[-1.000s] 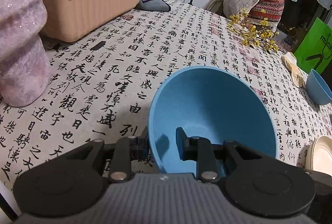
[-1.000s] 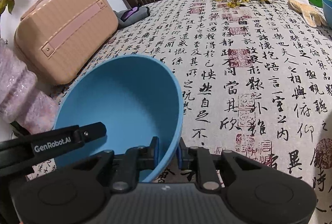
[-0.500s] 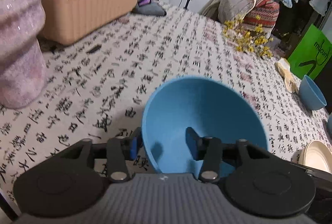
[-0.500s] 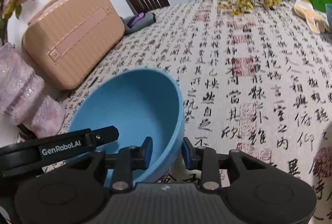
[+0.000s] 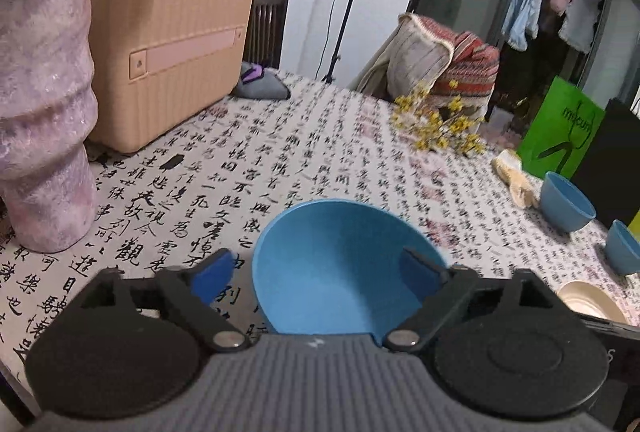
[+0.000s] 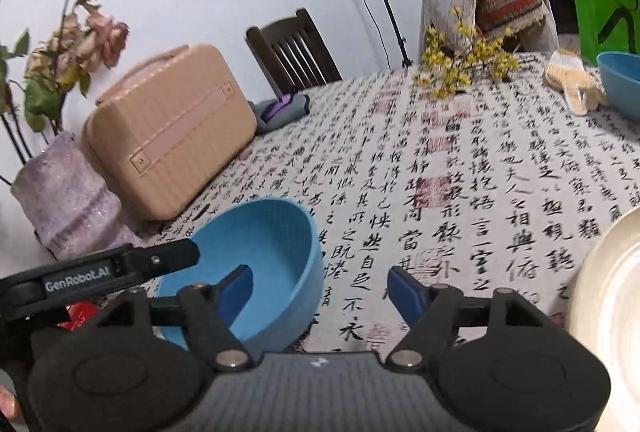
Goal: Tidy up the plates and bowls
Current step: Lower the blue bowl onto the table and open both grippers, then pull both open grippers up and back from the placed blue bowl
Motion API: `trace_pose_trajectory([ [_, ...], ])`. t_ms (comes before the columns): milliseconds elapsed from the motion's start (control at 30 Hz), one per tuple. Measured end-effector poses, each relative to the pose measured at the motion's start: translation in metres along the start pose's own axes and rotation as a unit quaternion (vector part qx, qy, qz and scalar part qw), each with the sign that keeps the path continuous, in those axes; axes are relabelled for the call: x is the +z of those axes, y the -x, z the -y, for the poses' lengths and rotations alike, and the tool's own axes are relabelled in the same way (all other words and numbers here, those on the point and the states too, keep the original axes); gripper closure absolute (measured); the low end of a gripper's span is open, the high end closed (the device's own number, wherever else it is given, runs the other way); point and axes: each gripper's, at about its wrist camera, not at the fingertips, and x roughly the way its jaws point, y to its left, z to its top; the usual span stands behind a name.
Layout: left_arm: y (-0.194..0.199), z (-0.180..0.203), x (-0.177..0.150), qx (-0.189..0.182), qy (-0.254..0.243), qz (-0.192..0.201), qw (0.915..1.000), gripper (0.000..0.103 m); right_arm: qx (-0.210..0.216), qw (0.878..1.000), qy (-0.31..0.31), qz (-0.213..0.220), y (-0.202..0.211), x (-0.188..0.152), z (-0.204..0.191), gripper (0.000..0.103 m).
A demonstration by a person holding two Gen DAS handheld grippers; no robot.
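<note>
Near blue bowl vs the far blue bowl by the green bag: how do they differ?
1. The near bowl sits between the opening jaws of the left gripper, pads clear of it; the far bowl has no gripper near it.
2. The near bowl stands on open tablecloth; the far bowl sits beside a straw-coloured brush, close to the green bag.
Shared: same blue, both upright and empty.

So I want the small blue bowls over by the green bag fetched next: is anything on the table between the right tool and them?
Nothing visible blocks the way. Open tablecloth lies between the right tool, its jaws opening and empty, and the far blue bowl. The woven brush lies just beside that bowl, and the cream plate is off to the right.
</note>
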Motion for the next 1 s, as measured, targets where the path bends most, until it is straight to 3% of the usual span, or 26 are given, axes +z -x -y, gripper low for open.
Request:
trace_pose_trajectory([
  [233,0.02,0.003,-0.014,-0.015,-0.005,0.038,0.9992,0.0,0.009,0.999,0.014,0.036,0.028,-0.011,0.017,0.0],
  [733,0.067,0.002,-0.068,-0.016,-0.018,0.147,0.9889,0.0,-0.048,0.989,0.069,0.119,0.093,-0.051,0.053,0.0],
  [1000,0.069,-0.005,-0.092,-0.007,-0.021,0.162,0.9866,0.0,-0.082,0.984,0.084,0.137,0.121,-0.077,0.08,0.0],
])
